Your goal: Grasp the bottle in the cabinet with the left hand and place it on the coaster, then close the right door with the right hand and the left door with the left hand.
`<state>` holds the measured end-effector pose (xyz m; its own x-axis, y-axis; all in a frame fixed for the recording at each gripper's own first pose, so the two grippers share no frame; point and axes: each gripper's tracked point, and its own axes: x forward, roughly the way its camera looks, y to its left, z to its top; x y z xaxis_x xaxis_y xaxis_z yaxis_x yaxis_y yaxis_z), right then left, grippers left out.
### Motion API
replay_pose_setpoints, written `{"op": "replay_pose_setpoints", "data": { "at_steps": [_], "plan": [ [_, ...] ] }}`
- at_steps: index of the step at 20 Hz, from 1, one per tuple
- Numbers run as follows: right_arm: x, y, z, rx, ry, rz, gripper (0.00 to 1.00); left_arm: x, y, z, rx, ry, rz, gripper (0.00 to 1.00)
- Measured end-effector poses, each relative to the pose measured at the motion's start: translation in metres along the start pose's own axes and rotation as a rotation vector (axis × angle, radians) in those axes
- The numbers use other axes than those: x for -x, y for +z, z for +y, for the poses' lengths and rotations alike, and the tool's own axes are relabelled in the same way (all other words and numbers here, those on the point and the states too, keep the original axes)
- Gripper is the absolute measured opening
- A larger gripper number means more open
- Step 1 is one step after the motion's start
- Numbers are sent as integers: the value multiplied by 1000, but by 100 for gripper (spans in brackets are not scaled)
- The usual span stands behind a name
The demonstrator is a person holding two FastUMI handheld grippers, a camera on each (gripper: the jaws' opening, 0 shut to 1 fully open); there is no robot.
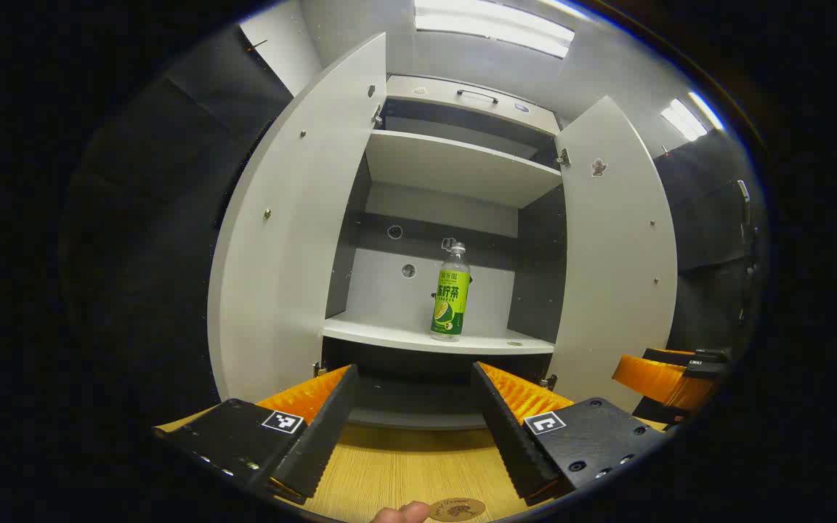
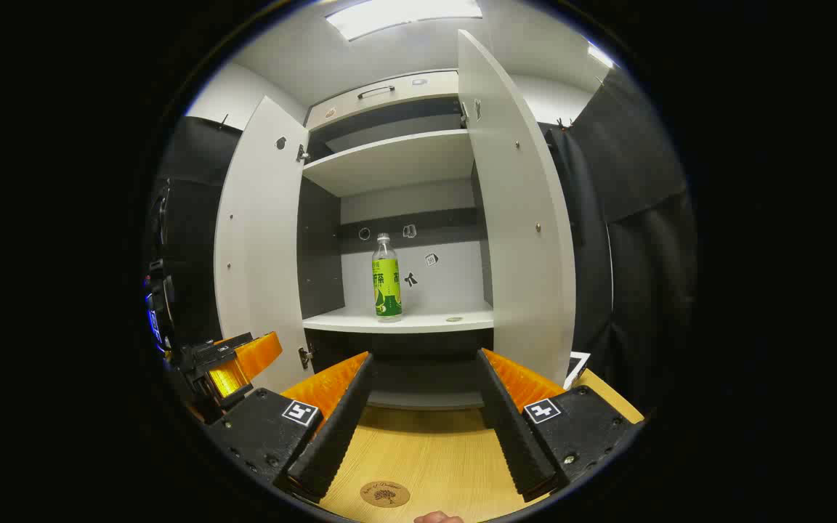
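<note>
Bottle stands upright on the open cabinet's shelf; both tools gape empty.

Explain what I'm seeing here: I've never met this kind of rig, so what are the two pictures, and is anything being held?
A person holds a two-finger gripper in each hand; a camera rides on each. The left gripper view looks along the left gripper, the right gripper view along the right gripper. Both are open and hold nothing. Ahead stands a cabinet with both doors open; a bottle stands upright on its shelf. On the wooden table lies a round coaster, nothing on it.
</note>
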<state>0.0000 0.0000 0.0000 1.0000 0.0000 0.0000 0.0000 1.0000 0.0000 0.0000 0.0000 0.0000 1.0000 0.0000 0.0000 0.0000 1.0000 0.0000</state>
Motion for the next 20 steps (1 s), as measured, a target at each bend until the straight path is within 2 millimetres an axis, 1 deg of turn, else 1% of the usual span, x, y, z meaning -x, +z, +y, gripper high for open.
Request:
{"op": "replay_pose_setpoints", "data": {
  "at_steps": [12, 20],
  "plan": [
    [-2, 1, 1, 6, -7, -1, 85, -2, -3, 0, 10, -8, 9, 94],
    [-3, 4, 3, 9, -8, -7, 85, -4, -1, 1, 12, -10, 10, 94]
  ]
}}
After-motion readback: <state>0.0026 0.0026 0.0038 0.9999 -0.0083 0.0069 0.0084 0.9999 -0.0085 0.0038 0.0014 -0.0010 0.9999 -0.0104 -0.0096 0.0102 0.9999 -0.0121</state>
